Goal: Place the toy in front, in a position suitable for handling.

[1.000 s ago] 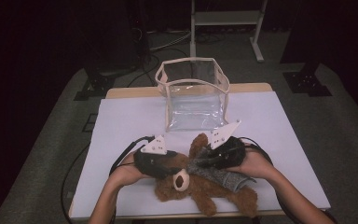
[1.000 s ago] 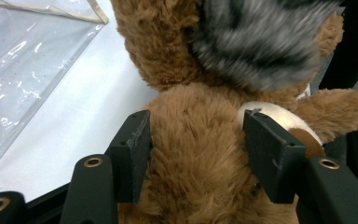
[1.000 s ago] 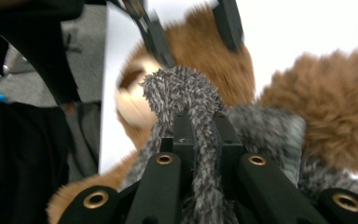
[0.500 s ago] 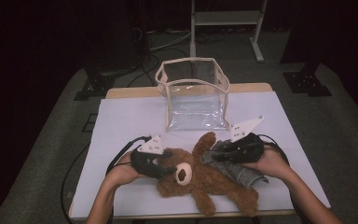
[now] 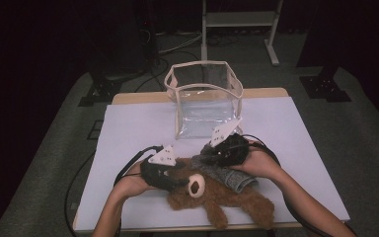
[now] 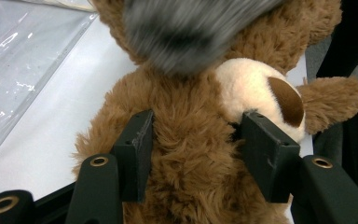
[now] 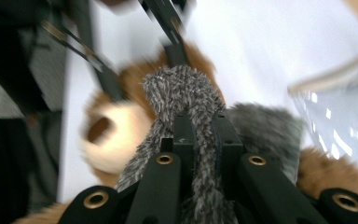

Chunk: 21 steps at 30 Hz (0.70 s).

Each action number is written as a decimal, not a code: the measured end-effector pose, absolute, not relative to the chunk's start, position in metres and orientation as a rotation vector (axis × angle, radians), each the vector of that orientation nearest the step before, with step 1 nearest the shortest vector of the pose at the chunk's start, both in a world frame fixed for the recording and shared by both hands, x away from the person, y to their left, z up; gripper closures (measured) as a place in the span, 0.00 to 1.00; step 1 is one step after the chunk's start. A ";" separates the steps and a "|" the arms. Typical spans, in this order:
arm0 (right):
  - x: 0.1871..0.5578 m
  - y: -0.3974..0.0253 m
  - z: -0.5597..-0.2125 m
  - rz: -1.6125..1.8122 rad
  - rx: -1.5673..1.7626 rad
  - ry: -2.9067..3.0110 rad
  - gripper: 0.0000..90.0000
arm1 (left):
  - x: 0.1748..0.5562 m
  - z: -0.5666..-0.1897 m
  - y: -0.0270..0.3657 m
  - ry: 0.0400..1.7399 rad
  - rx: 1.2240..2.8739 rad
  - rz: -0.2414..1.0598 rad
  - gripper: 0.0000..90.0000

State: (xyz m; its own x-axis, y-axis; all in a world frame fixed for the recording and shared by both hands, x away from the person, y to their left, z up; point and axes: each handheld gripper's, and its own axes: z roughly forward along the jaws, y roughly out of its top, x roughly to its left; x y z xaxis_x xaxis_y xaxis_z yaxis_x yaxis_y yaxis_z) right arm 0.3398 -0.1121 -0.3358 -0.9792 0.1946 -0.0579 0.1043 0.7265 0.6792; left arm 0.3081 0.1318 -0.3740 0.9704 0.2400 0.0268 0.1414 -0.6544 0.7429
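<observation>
A brown teddy bear (image 5: pixel 217 200) lies on its back near the front edge of the white table (image 5: pixel 138 128), its cream muzzle (image 6: pixel 256 88) facing up. My left gripper (image 6: pixel 198 135) has its jaws pressed into the fur on both sides of the bear's head; in the high view this left gripper (image 5: pixel 177 181) comes in from the bear's left. A grey fuzzy cloth (image 5: pixel 227 177) drapes over the bear's chest. My right gripper (image 7: pixel 200 123) is shut on a bunched end of that grey cloth (image 7: pixel 182 88); in the high view the right gripper (image 5: pixel 205 159) sits above the bear.
A clear plastic bag with beige trim (image 5: pixel 205 96) stands open at the middle back of the table. Black cables (image 5: pixel 131 165) trail from both grippers across the table. A metal stand (image 5: pixel 237 19) is on the floor behind.
The right gripper swung right with the grey cloth, then came back left toward the bear's head. The left gripper has stayed on the bear's head, shifting only slightly.
</observation>
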 end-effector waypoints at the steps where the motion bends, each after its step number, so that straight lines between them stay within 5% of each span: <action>1: 0.344 -0.114 -0.341 1.065 0.268 2.809 0.91 | 0.308 -0.374 0.132 0.268 2.290 0.153 0.51; 11: 0.357 -0.161 -0.351 1.141 0.454 2.785 0.91 | 0.309 -0.374 0.129 0.268 2.290 0.157 0.50; 21: 0.350 -0.135 -0.344 1.135 0.353 2.810 0.91 | 0.307 -0.374 0.128 0.260 2.304 0.160 0.51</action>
State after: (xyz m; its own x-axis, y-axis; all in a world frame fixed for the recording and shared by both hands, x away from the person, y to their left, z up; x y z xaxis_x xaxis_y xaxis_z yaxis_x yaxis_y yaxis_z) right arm 0.3498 -0.1351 -0.3440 -0.9692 0.2464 0.0027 0.1792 0.6972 0.6941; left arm 0.3075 0.1284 -0.3741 0.9710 0.2369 0.0333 0.1364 -0.6628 0.7362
